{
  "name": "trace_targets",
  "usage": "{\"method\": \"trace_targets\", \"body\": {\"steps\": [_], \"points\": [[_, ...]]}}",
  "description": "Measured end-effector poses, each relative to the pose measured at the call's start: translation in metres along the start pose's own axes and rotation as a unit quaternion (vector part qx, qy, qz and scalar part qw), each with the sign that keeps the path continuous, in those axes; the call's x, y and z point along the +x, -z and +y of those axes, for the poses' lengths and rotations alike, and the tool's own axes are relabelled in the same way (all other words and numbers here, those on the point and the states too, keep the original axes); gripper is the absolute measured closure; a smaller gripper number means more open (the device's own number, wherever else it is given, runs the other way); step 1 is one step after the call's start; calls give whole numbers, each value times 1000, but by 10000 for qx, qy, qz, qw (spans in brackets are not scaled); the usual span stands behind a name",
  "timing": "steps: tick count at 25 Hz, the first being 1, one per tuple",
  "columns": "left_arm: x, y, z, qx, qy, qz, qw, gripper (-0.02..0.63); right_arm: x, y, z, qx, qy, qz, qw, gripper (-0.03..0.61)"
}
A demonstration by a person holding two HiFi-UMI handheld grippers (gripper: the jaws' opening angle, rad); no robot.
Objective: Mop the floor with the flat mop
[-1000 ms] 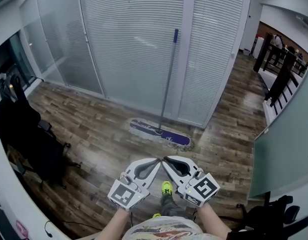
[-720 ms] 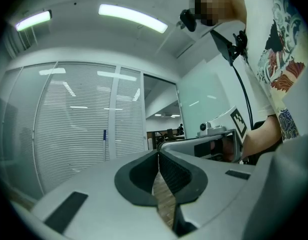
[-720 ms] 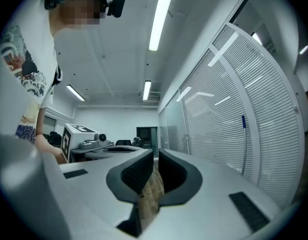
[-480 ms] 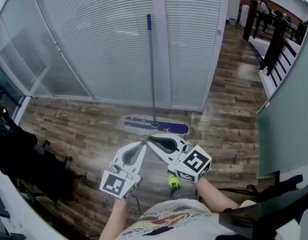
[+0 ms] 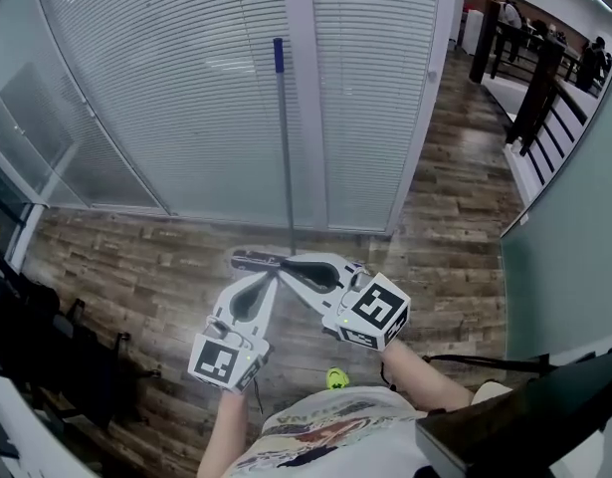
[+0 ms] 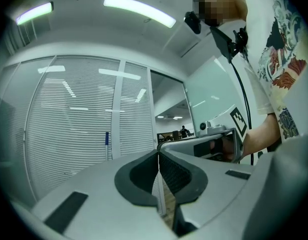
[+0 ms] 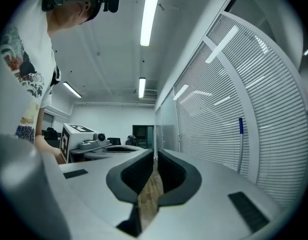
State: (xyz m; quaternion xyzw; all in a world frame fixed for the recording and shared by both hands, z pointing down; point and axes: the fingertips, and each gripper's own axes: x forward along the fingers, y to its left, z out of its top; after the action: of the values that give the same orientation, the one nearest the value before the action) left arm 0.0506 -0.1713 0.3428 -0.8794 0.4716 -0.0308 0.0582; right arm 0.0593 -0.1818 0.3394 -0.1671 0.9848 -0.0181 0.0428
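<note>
Facing the grey-poled, blue-tipped flat mop (image 5: 285, 147), upright against the white slatted partition (image 5: 186, 88), I hold left gripper (image 5: 272, 277) and right gripper (image 5: 286, 265) pinched shut, empty; right looks nearer.

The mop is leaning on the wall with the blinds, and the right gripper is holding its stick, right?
No. The mop does lean on the wall with the blinds, but the right gripper is shut and empty: the right gripper view shows the stick standing apart from it.
</note>
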Motion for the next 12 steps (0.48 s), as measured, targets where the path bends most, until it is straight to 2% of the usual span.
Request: {"method": "trace_targets", "body": {"steps": [7,12], "points": [[24,11,57,-218,133,-218,9994,601,56,8,-38,125,-11,130,9998,546],[47,30,117,-290,334,-211,9988,601,108,18,-78,102,212,196,9995,546]]}}
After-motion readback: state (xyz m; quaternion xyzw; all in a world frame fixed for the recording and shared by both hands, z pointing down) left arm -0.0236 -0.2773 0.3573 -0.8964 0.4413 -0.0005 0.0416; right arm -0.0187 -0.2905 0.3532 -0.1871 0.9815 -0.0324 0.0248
